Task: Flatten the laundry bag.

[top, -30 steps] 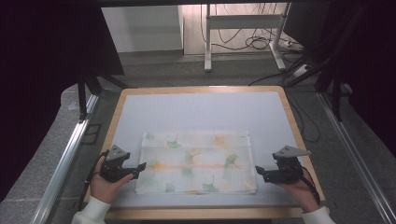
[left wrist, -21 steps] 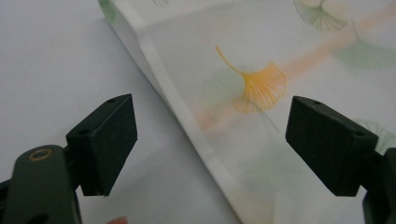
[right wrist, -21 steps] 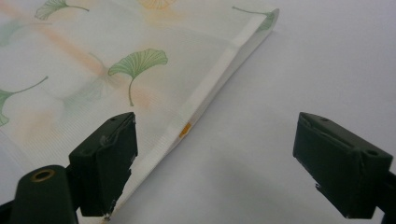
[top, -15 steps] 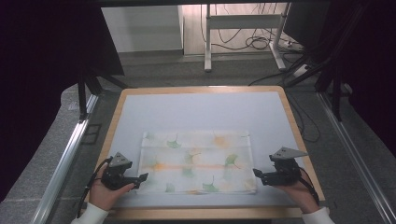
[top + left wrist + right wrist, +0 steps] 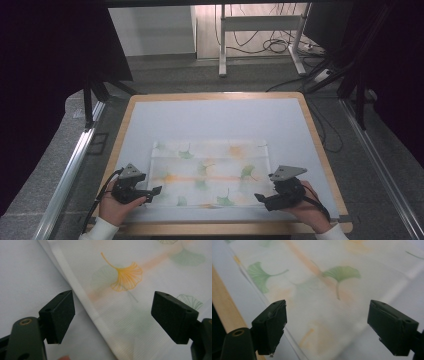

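Wood-edged table (image 5: 127, 117) with pale top, dark room around it. Thin white cloth (image 5: 210, 172) printed with green and orange leaves lies flat at near middle. Left gripper (image 5: 152, 192) at cloth's near left corner, jaws wide, empty. Right gripper (image 5: 261, 198) at near right corner, jaws wide, empty.
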Tool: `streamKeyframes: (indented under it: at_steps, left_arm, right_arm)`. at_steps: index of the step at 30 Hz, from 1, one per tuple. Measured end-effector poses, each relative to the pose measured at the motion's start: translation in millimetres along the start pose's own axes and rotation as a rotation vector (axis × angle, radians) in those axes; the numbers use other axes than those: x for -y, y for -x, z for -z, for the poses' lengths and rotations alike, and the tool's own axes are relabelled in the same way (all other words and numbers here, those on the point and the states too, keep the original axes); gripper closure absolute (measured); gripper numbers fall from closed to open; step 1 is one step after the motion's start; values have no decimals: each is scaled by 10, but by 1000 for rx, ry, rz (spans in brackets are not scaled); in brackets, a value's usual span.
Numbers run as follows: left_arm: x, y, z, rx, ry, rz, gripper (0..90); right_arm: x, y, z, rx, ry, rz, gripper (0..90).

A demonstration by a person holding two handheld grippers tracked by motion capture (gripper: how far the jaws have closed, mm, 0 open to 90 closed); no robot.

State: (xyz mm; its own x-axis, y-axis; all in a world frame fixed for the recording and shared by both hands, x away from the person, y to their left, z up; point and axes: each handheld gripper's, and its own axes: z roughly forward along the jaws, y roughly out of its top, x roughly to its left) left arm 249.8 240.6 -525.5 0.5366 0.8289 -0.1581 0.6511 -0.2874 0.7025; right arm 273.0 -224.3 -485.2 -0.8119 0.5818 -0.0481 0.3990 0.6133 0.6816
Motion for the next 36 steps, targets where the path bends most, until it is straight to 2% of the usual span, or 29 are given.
streamKeyframes:
  at_steps: [2, 3, 4, 5, 6, 7, 8, 9, 11, 13, 18, 22, 27, 31, 34, 35, 36]
  left_arm:
    - [-21, 37, -9, -4, 3, -17, 199]
    - [-48, 93, -29, 3, 4, -42, 203]
    - [-63, 126, -44, 10, 5, -53, 204]
    - [-63, 126, -44, 10, 5, -53, 205]
    - [-73, 154, -57, 25, 11, -56, 205]
    - [-98, 206, -95, 58, 7, -66, 210]
    - [-98, 206, -95, 58, 7, -66, 211]
    - [-113, 234, -115, 50, -4, -92, 211]
    - [-145, 294, -164, 41, -12, -121, 213]
    - [-191, 341, -255, 72, -26, -126, 215]
    - [-202, 369, -375, 69, -64, -151, 215]
    - [-196, 333, -401, 81, -66, -124, 214]
    - [-189, 321, -389, 84, -66, -121, 214]
    - [-183, 311, -381, 92, -69, -119, 212]
    - [-176, 303, -364, 93, -63, -110, 211]
    - [-174, 297, -358, 91, -61, -109, 209]
    - [-173, 294, -351, 89, -59, -105, 209]
  right_arm:
    - [-82, -88, -58, -31, 2, 32, 191]
    - [-171, -201, -157, -73, -10, 69, 193]
    - [-211, -264, -216, -92, -19, 96, 195]
    - [-211, -264, -216, -92, -19, 96, 195]
    - [-246, -327, -277, -109, -30, 120, 195]
    - [-304, -426, -380, -133, -51, 162, 201]
    - [-304, -426, -380, -133, -51, 162, 201]
    - [-328, -458, -426, -149, -62, 174, 202]
    - [-366, -494, -509, -163, -82, 193, 208]
    - [-401, -506, -626, -173, -112, 215, 212]
    - [-428, -542, -731, -177, -140, 244, 222]
    - [-454, -559, -823, -177, -163, 268, 267]
    - [-478, -562, -846, -187, -174, 276, 319]
    - [-486, -560, -837, -201, -178, 268, 428]
    - [-490, -548, -828, -203, -172, 267, 534]
    - [-491, -532, -827, -202, -169, 267, 600]
    - [-491, -532, -827, -202, -169, 267, 600]
